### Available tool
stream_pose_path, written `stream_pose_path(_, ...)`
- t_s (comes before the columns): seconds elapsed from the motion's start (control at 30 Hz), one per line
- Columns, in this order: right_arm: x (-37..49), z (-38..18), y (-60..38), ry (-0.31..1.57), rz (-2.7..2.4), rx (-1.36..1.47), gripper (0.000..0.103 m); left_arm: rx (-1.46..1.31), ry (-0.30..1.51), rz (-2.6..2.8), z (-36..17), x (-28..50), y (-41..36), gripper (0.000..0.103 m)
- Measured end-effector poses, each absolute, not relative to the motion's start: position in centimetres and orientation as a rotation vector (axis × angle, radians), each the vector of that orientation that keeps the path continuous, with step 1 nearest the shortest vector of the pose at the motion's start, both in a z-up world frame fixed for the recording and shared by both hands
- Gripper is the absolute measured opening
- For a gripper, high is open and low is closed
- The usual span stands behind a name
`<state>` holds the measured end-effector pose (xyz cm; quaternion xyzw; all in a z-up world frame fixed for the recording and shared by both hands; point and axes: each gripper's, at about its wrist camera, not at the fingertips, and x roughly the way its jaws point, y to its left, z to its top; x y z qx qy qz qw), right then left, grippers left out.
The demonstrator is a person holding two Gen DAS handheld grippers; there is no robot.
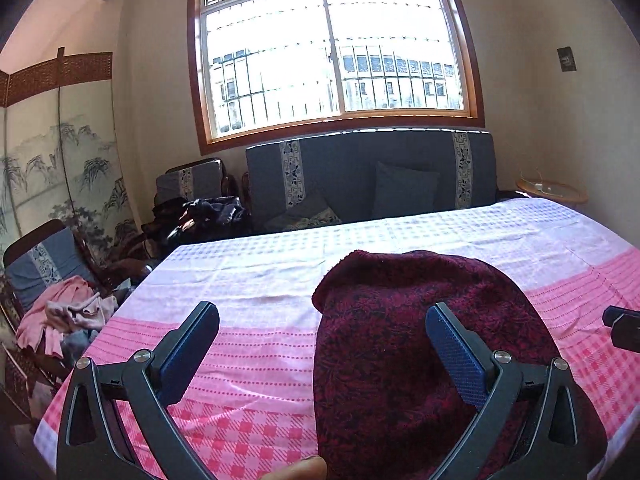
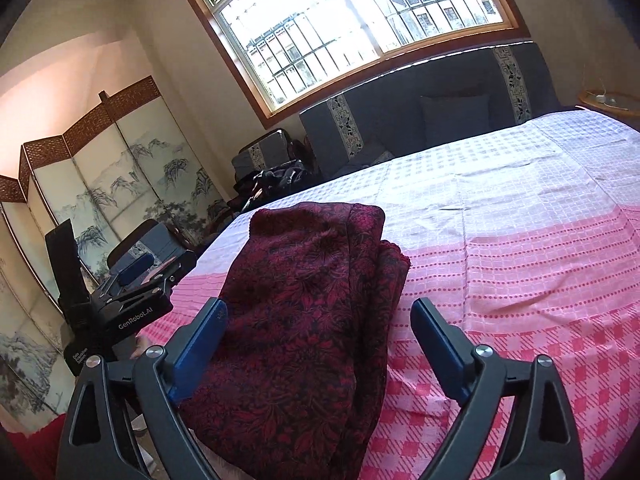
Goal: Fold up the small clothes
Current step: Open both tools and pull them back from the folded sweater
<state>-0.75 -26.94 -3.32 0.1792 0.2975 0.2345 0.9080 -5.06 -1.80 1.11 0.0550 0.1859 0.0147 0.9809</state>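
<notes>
A dark red patterned garment [image 1: 404, 340] lies folded in a thick bundle on the pink and white checked cloth [image 1: 256, 280] near the front edge. My left gripper [image 1: 322, 320] is open, above the garment's left side, with its right finger over the fabric. In the right wrist view the garment [image 2: 304, 304] runs from the front edge back toward the middle. My right gripper [image 2: 318, 316] is open and empty, hovering over the garment's near part. The left gripper's body [image 2: 132, 304] shows at the left of the right wrist view.
A pile of pink clothes [image 1: 68, 316] lies on a chair at the left. A blue sofa [image 1: 372, 176] stands behind the table under the window. A painted folding screen [image 2: 100, 184] stands at the left. A small round table [image 1: 552, 190] is at the far right.
</notes>
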Motion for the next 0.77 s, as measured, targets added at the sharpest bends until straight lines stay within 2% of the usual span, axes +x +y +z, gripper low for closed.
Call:
stream_pose_path(0.13, -1.2, -3.7, -27.4, 0.614, 0.490, 0.378, 0.092, 0.073, 0.322, -0.011, 2.3, -6.0, -1.6, 0.103)
stream_pose_path(0.77, -1.7, -3.7, -28.1, 0.625, 0.476, 0.369, 0.093, 0.057, 0.391, -0.050, 2.0, -4.5, -2.3, 0.103)
